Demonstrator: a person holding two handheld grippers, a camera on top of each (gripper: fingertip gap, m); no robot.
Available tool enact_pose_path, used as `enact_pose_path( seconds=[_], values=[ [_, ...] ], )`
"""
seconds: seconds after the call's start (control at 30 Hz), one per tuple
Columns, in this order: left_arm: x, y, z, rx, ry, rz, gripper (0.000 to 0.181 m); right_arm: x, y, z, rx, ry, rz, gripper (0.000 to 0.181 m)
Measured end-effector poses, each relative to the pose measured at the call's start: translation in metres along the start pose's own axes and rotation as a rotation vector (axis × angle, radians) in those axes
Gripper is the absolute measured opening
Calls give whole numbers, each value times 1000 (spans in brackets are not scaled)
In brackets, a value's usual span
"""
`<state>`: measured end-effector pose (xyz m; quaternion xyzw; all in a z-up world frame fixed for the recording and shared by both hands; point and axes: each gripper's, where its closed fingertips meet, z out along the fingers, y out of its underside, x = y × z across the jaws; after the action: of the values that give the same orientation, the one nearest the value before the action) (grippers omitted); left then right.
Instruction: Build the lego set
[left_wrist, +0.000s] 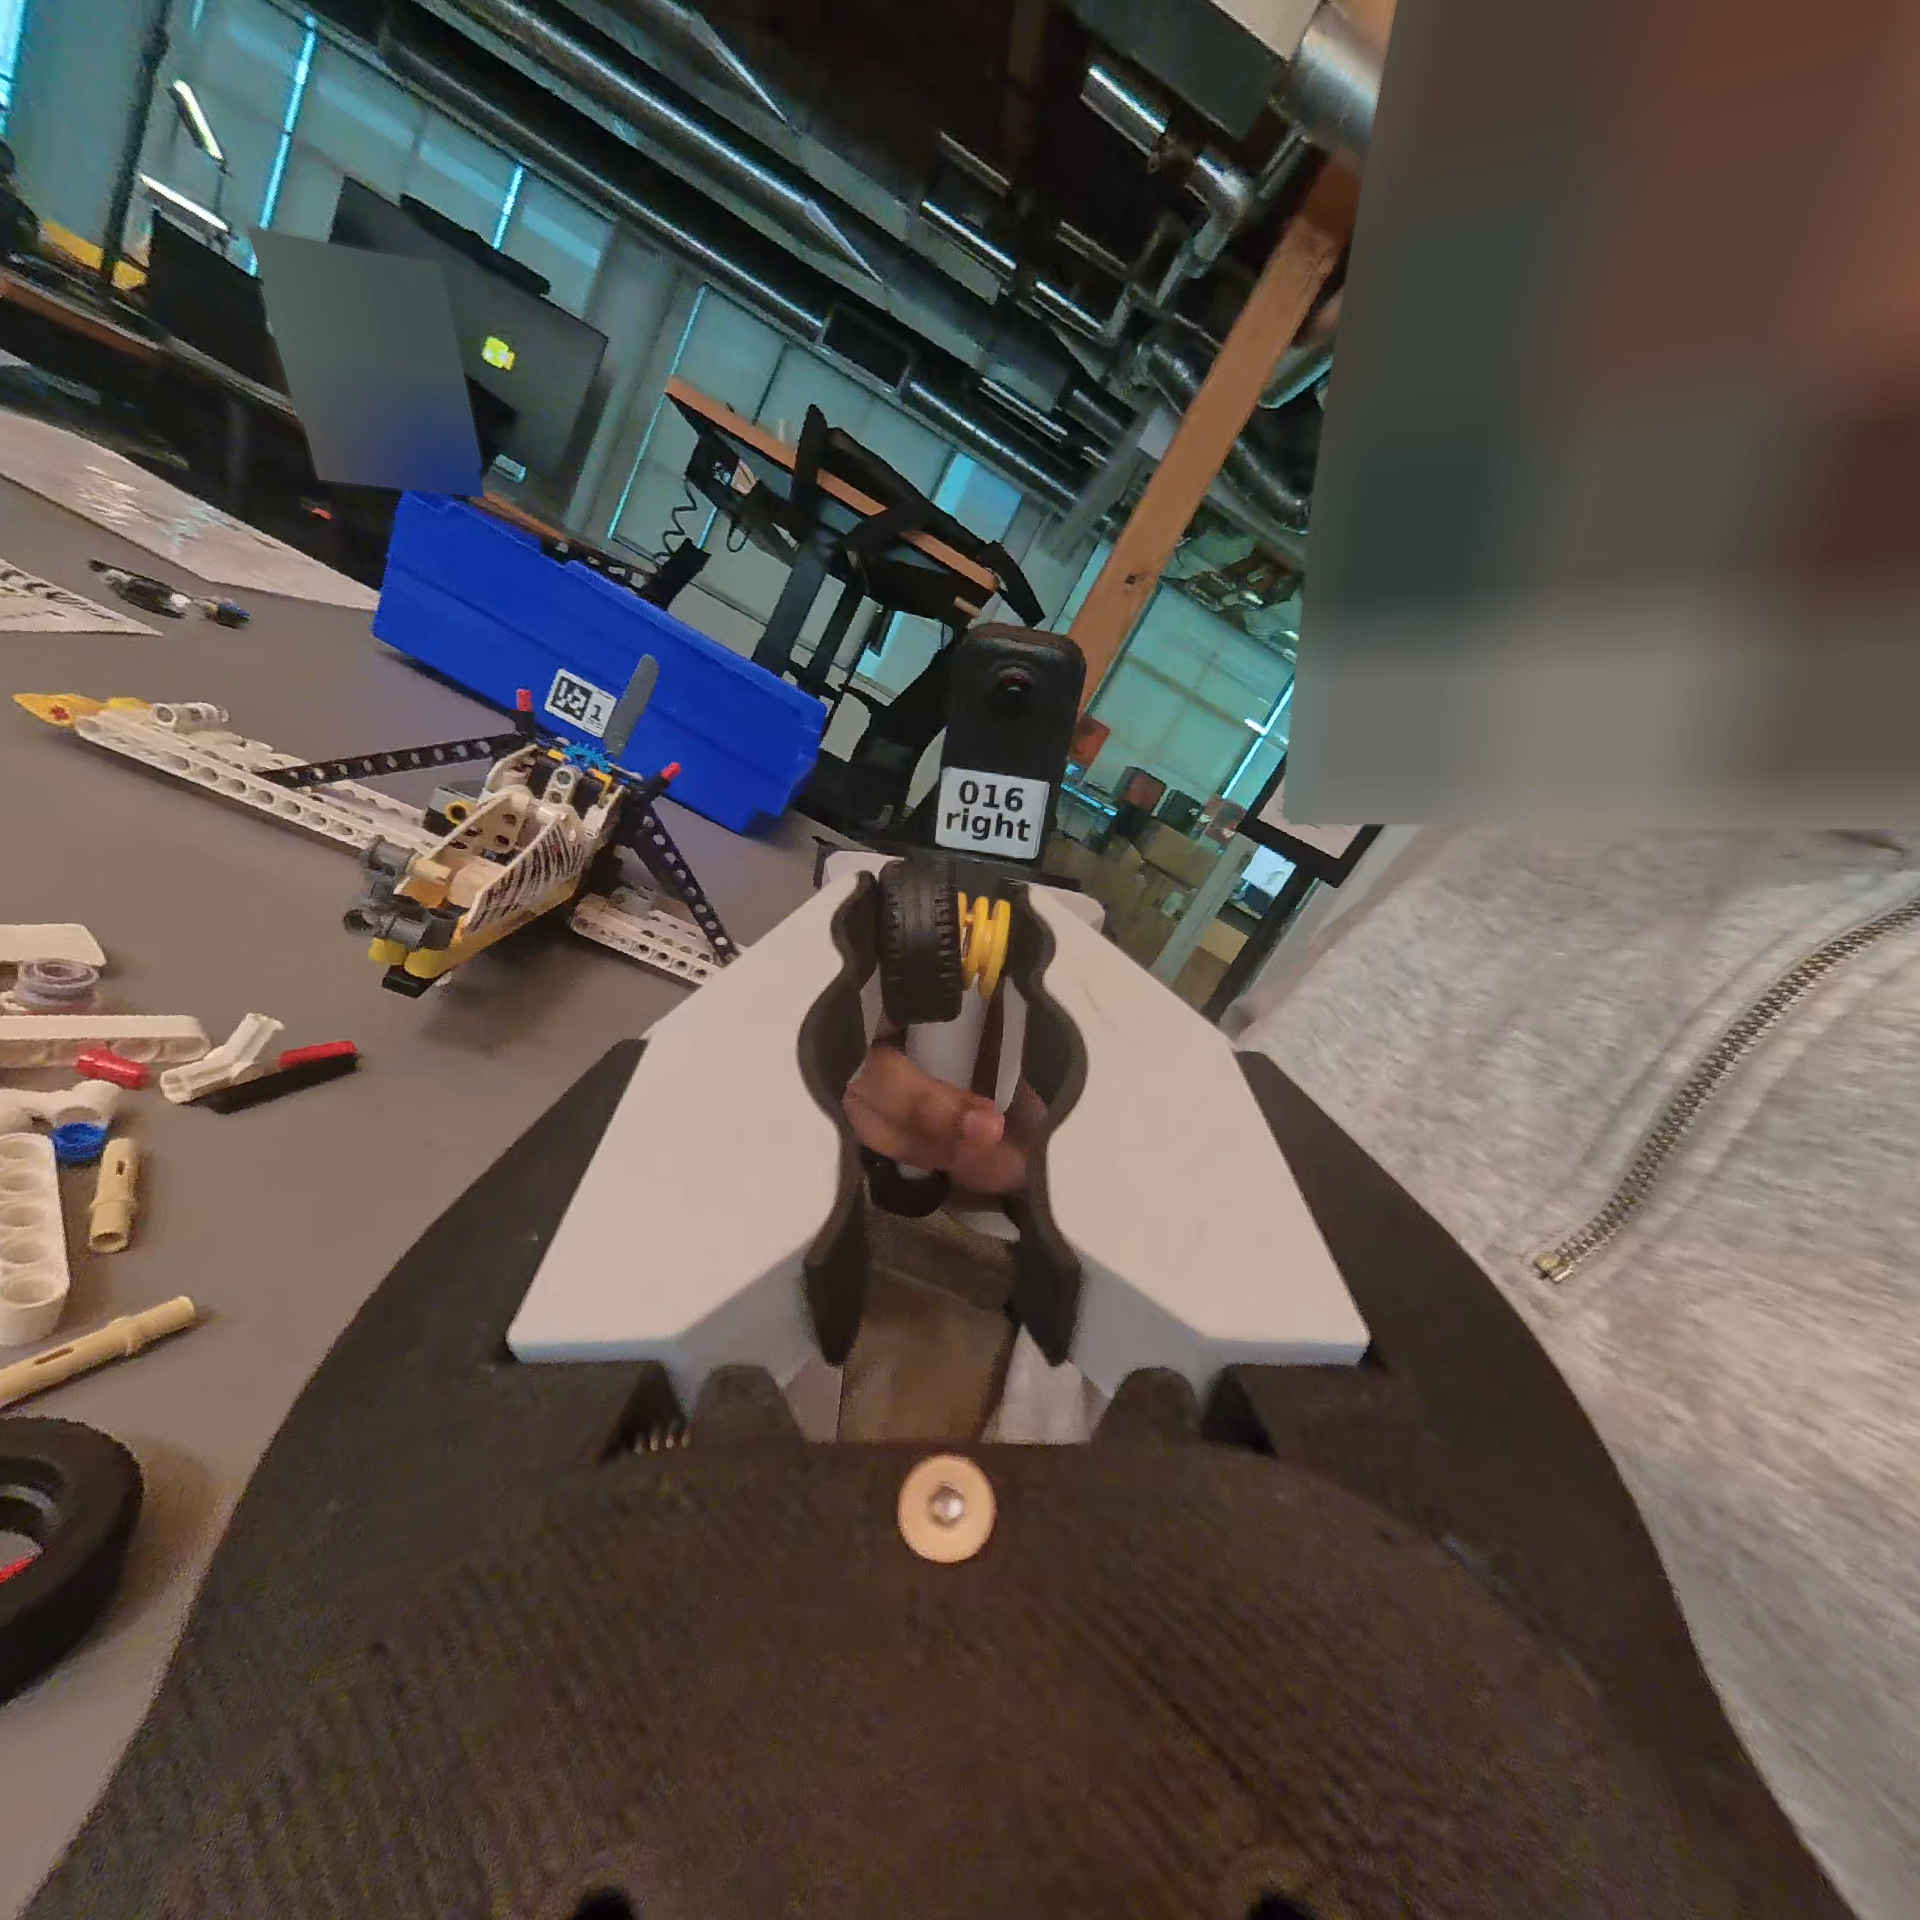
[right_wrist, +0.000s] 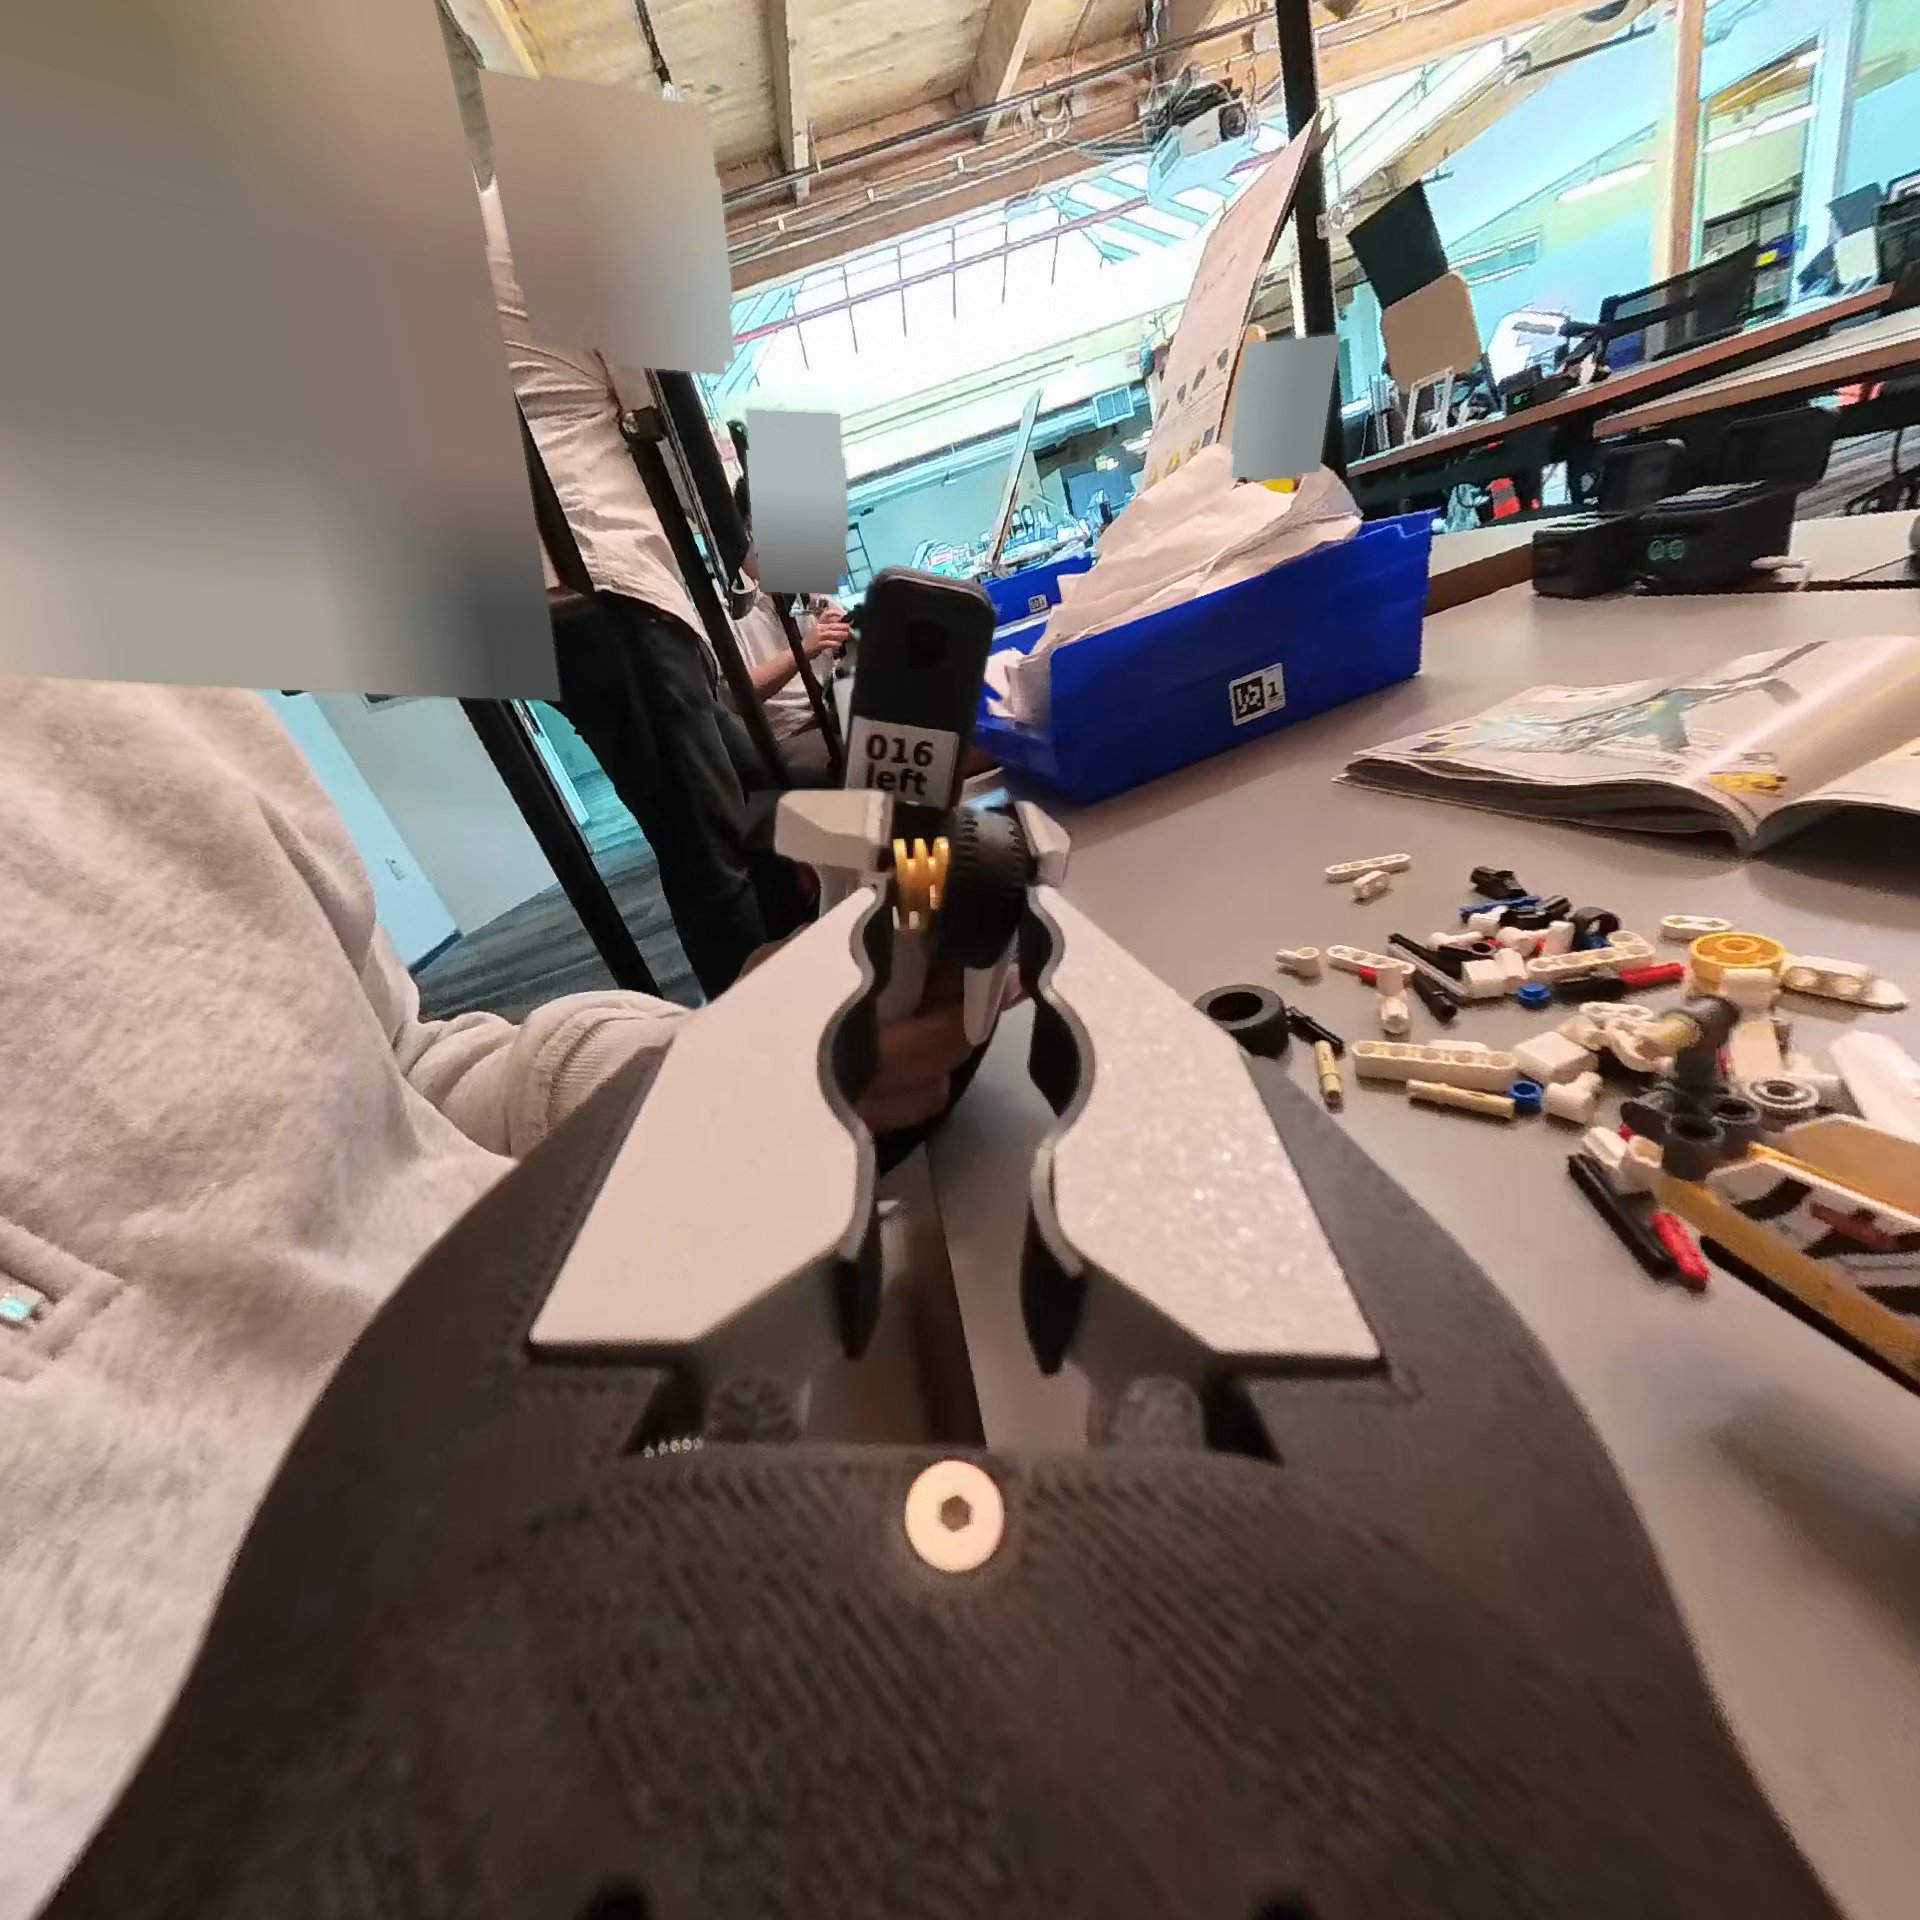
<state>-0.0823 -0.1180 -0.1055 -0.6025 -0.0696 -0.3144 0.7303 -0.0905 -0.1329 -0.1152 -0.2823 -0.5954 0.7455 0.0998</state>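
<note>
The two grippers are facing each other tip to tip above the near edge of the grey table. At the centre of the left wrist view, the left gripper is clenching on a black tyre with a yellow wheel hub touching its right side; in the right wrist view the same pair is sitting at upper centre, the hub to the left of the tyre, and the right gripper is closing around them too, though which tongs are gripping which piece I cannot tell. A hand is showing between the fingers, below the tyre. The partly built lego helicopter is resting at middle left of the left view, in front of a blue bin; loose lego pieces are lying scattered at right of the right view, with a spare black tyre near them and an open instruction booklet beyond. A grey zipped sweatshirt is filling the right side of the left view.
</note>
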Motion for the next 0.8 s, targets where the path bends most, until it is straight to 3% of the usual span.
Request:
enact_pose_path(
  seconds=[0.2, 0.4, 0.8],
  values=[
    [-5, -5, -3, 22, -2, -33, 18, 7, -6, -7, 44, -28, 115, 21],
    [-5, -4, -3, 13, 10, -50, 23, 7, 3, -3, -18, -26, 137, 21],
    [-4, 2, -2, -30, 17, -67, 20, 4, -3, -5, 36, -23, 90, 23]
  ],
)
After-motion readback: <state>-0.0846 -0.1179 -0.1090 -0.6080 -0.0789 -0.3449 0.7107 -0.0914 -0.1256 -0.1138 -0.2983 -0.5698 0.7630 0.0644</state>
